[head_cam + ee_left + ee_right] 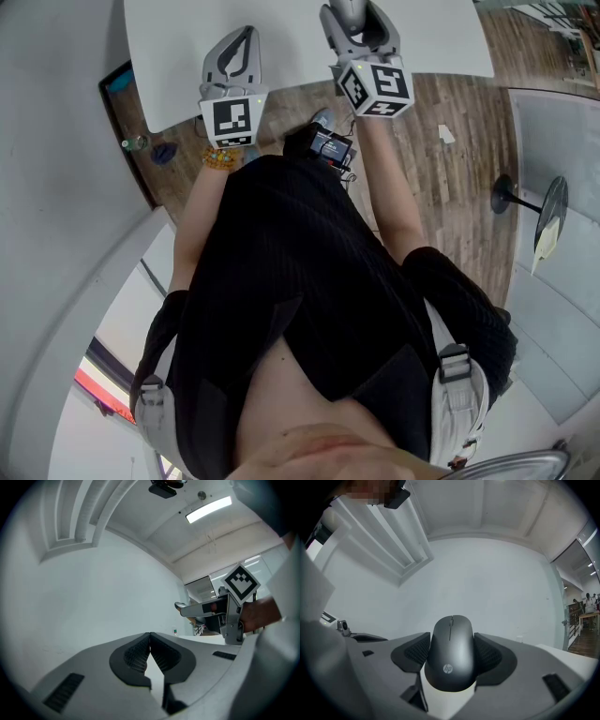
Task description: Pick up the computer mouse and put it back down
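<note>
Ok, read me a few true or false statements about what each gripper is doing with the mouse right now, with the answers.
1. The right gripper has a computer mouse between its jaws. True.
2. The left gripper is open. False: its jaws are together, with nothing between them.
3. The computer mouse is white. False: it is dark grey.
4. The computer mouse shows an hp logo on its top. True.
</note>
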Motion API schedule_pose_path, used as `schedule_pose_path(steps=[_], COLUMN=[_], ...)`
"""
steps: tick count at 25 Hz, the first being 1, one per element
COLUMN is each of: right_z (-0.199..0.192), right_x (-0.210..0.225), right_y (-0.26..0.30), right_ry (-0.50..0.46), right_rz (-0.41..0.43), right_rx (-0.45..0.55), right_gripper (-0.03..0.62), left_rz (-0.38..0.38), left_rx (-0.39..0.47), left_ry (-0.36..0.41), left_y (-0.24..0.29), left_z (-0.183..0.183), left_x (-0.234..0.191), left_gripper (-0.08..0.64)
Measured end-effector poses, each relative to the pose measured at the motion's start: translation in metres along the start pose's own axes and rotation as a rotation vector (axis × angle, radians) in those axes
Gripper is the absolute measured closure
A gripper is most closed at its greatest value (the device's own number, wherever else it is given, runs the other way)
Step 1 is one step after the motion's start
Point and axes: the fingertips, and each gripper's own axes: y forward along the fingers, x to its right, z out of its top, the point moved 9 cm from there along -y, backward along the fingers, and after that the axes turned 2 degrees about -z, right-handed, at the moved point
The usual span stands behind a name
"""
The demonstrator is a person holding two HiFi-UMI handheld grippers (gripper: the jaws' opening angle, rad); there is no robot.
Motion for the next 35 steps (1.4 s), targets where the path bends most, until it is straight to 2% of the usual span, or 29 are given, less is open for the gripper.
schedule_pose_path(steps=[11,35], right_z=[-0.004,-0.074], right_x=[0.001,-0.003], right_y=[0.002,0.028], right_ry=[0.002,0.015], right_rz=[-0.004,0.032], right_rx=[-0.013,-0.218], right_gripper=[0.308,0.308], left_rz=[0.0,0.025], left_rx=[-0.003,-0.028], left_ry=[-0.001,-0.003], left_y=[-0.001,-0.014], left_z=[0.0,-0.005], left_x=[0.001,-0.003], left_gripper=[0.546,0.546])
